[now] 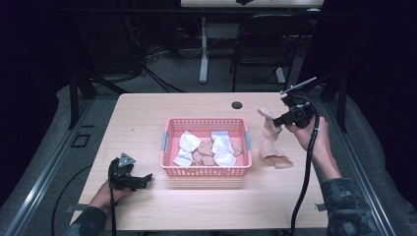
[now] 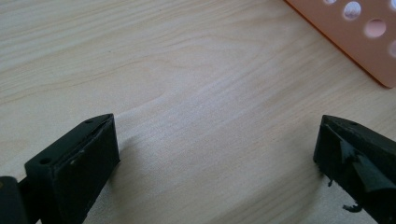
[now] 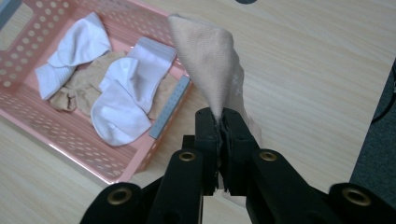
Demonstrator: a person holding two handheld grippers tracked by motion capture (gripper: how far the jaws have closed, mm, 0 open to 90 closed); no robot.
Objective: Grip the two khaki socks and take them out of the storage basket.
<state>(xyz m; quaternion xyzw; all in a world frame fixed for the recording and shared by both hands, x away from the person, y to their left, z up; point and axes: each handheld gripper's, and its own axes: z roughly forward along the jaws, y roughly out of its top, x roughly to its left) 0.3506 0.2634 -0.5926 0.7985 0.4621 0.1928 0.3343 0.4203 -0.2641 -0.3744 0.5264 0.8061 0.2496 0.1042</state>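
Observation:
My right gripper (image 1: 281, 119) (image 3: 221, 117) is shut on a beige sock (image 1: 269, 129) (image 3: 208, 65), holding it up just right of the pink basket (image 1: 206, 171) (image 3: 140, 158). The sock's lower part hangs down to more beige cloth (image 1: 276, 156) on the table. White socks (image 1: 188, 143) (image 3: 122, 88) and beige socks (image 1: 205, 147) (image 3: 83, 86) lie in the basket. My left gripper (image 1: 146, 180) (image 2: 215, 149) rests low on the table at the front left of the basket, jaws wide open with bare wood between them.
The wooden table (image 1: 206, 206) has a dark round grommet hole (image 1: 237, 104) behind the basket. A black chair (image 1: 263, 39) and table legs (image 1: 203, 54) stand beyond the far edge. The basket's corner (image 2: 355, 32) is near the left gripper.

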